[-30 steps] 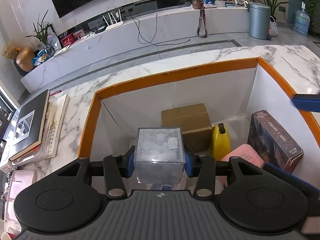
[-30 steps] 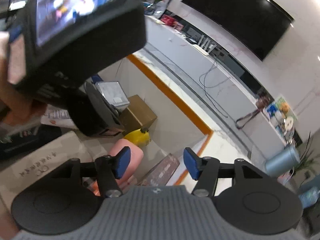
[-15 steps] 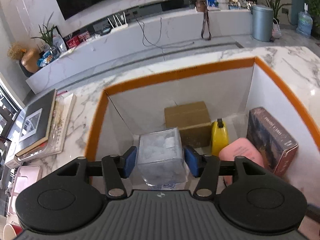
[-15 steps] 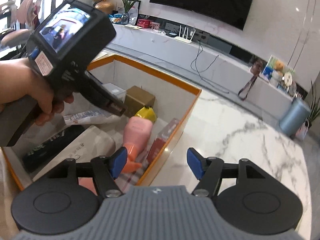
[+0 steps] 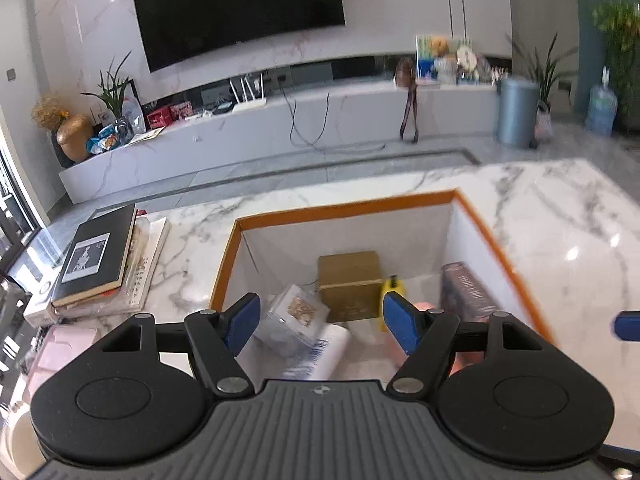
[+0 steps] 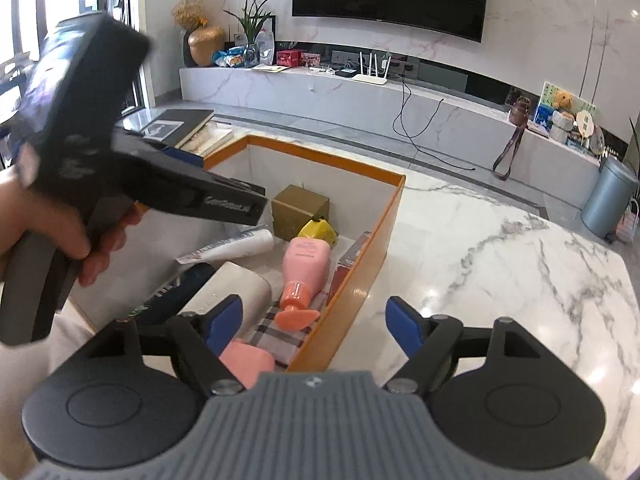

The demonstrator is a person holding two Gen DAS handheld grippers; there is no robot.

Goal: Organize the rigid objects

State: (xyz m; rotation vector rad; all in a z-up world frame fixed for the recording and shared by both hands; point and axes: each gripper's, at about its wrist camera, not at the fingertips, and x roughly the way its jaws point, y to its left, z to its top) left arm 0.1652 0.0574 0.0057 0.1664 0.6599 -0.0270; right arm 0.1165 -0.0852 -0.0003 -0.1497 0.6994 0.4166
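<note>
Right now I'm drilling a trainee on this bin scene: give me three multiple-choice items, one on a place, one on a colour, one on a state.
1. Where is the clear cube?
A in the bin
B on the books
C in the left gripper
2. What colour is the bin's rim?
A blue
B orange
C green
3. How is the left gripper?
A open
B shut on a box
C shut, empty

A: the cube lies beside the brown box.
B: an orange edge rings the bin.
A: its fingers are spread, holding nothing.
</note>
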